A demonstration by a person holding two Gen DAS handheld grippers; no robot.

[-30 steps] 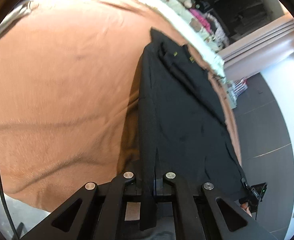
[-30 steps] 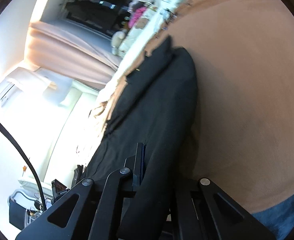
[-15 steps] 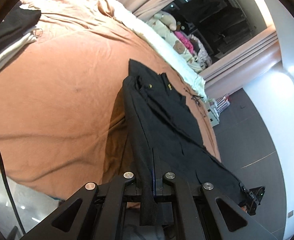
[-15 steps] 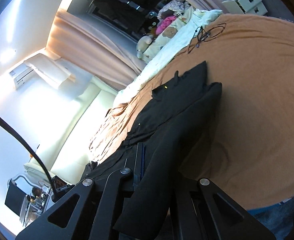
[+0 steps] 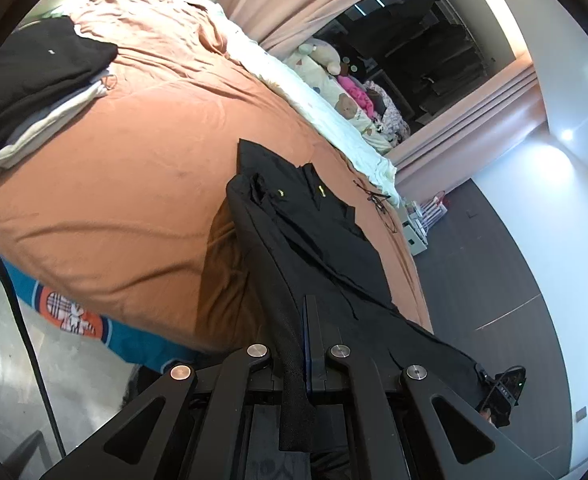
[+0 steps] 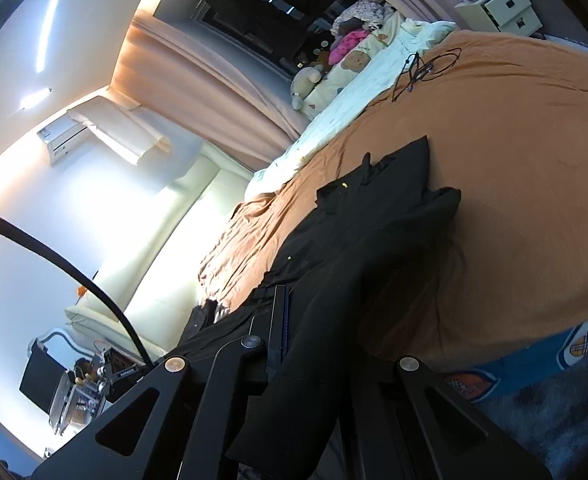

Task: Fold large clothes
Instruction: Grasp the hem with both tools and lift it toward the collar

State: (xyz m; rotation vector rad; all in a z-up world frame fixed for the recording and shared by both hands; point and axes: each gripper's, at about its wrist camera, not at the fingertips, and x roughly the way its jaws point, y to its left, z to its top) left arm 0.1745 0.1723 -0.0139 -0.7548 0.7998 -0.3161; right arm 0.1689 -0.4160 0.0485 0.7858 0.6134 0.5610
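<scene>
A long black garment [image 5: 318, 248] lies stretched over the orange bedspread [image 5: 134, 184], its far end with small yellow marks resting on the bed. My left gripper [image 5: 299, 332] is shut on its near edge, lifted past the bed's edge. My right gripper [image 6: 294, 332] is shut on the garment's [image 6: 374, 224] other near corner, and the cloth hangs over its right finger. The other gripper [image 5: 502, 392] shows at the lower right of the left wrist view.
A stack of folded clothes [image 5: 34, 88] sits at the bed's far left. A black cable [image 6: 422, 68] lies on the bedspread. White pillows and plush toys [image 5: 334, 84] line the head of the bed. A white nightstand [image 6: 502, 12] stands beside it.
Both grippers have pulled back and up from the bed with the garment's near edge, drawing it out straight. More of the room and the bed's side now shows.
</scene>
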